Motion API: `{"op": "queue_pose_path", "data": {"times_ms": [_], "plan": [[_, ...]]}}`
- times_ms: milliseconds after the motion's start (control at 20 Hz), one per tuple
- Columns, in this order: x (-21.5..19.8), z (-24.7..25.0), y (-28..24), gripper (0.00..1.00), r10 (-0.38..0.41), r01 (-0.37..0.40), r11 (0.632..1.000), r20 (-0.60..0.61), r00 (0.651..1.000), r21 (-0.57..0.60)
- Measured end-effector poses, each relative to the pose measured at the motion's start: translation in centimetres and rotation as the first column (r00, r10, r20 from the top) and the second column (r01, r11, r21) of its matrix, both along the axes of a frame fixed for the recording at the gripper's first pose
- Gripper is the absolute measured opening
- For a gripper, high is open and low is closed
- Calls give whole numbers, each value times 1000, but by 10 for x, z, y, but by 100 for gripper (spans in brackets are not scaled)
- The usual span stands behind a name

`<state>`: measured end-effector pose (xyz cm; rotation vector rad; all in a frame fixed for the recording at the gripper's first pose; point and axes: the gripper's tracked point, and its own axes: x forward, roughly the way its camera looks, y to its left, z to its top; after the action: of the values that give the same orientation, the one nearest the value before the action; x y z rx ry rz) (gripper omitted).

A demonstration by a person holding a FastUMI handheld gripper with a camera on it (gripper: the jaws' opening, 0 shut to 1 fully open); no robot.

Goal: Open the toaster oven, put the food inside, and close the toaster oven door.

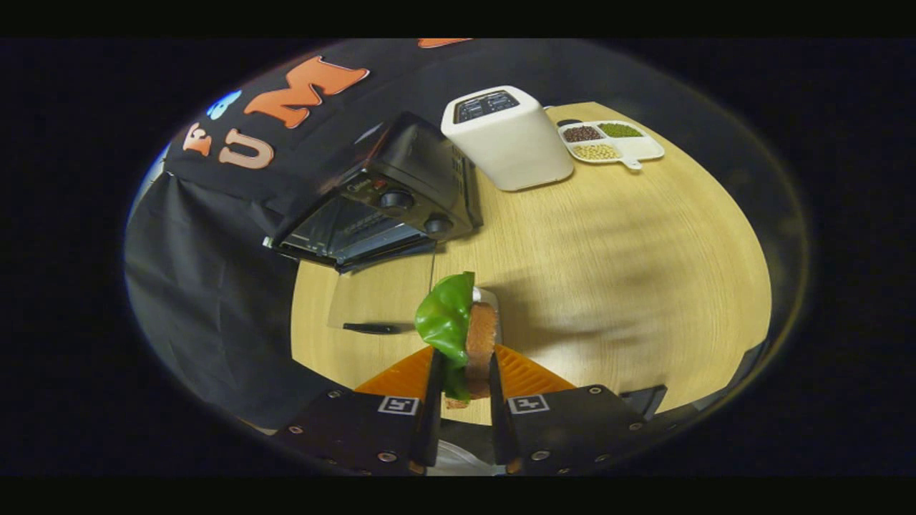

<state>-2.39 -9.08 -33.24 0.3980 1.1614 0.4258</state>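
Observation:
My gripper (464,366) is shut on a toy sandwich (465,332) with a green lettuce leaf, a brown slice and a white layer. The sandwich stands on edge between the fingers, lifted above the wooden table (608,272). Beyond the fingers and off to the left sits the black toaster oven (386,197), tilted in this view. Its glass door (379,297) is folded down flat over the table, with the dark handle (368,328) nearest to me. The dark oven cavity (343,229) stands exposed behind the door.
A white pop-up toaster (504,139) stands right of the oven. Farther right lies a white divided dish (612,141) holding brown, green and pale beans. The round table's edge curves close under the fingers, and black cloth hangs to the left.

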Motion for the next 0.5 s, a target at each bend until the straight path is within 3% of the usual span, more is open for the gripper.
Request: {"op": "queue_pose_path", "data": {"times_ms": [250, 500], "plan": [[1, 40, 16, 31, -61, 56, 995, 62, 996, 81], [10, 75, 56, 31, -160, 127, 962, 124, 979, 242]]}}
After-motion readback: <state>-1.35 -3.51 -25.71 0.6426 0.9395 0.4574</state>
